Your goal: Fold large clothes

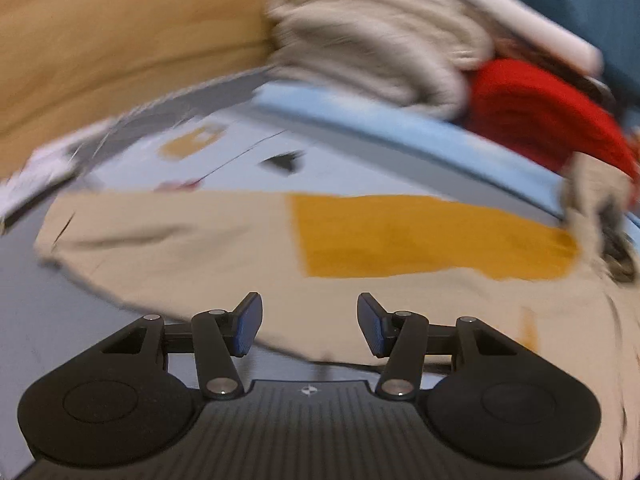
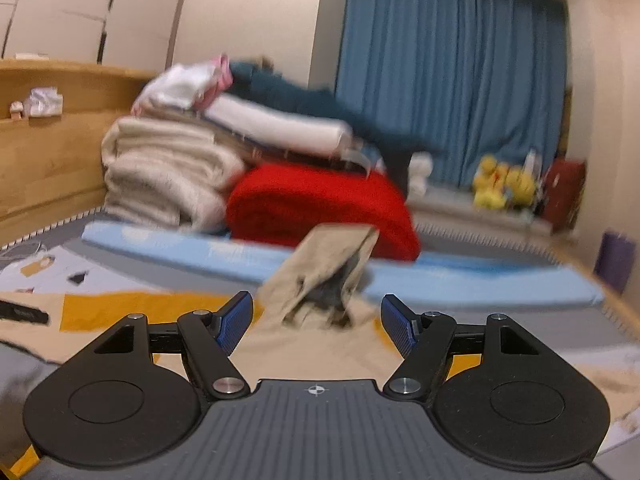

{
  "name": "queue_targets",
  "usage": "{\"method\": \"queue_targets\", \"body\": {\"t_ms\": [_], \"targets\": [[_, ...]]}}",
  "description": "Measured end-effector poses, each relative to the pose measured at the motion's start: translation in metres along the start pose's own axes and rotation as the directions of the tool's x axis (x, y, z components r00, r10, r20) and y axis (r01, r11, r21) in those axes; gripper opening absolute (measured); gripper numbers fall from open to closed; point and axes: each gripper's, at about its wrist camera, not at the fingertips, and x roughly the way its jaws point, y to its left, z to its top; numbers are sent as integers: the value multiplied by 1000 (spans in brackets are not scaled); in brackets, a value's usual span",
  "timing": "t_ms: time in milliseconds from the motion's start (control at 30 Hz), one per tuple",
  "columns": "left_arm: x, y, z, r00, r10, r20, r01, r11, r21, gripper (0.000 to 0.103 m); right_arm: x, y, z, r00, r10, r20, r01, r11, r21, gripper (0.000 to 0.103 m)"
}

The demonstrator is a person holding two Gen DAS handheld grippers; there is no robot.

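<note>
Beige-and-mustard garment [image 1: 248, 248] lies spread flat mid-mattress [image 1: 48, 320], hood end rumpled [image 2: 328, 276]. Left gripper [image 1: 310, 324], right gripper [image 2: 316, 326]: both spread, empty. Likely soft, light, limp; pinch hem edge or corners.

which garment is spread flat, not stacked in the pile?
The beige garment with the mustard panel, spread on the bed just ahead of the grippers; the red, cream and white ones sit folded behind.

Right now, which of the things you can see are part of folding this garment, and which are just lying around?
Part of the job:
- beige and mustard garment, spread flat, one end bunched up
- left gripper, open, empty
- right gripper, open, empty

Just lying about:
- red blanket
- cream folded blankets
- light blue mat
- yellow plush toys
- blue curtain
</note>
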Motion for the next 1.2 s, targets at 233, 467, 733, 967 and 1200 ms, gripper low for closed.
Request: {"method": "queue_targets", "body": {"t_ms": [233,467,733,967,1200], "targets": [[54,90,23,988,134,-70,-146,966,-212,70,64,7,-26,967,4,-256,10,999,52,70],[76,144,22,976,176,-128,-213,889,-405,70,89,-4,-46,941,1,-337,35,994,101,70],[84,169,25,980,174,-97,-198,827,-525,70,106,-12,-56,921,4,-388,45,992,118,69],[82,166,28,974,218,-59,-216,827,-519,4,111,-14,-58,915,14,-403,39,992,124,69],[33,90,70,967,198,162,-136,934,-330,0,111,-20,-58,912,47,-408,16,988,151,9]]}}
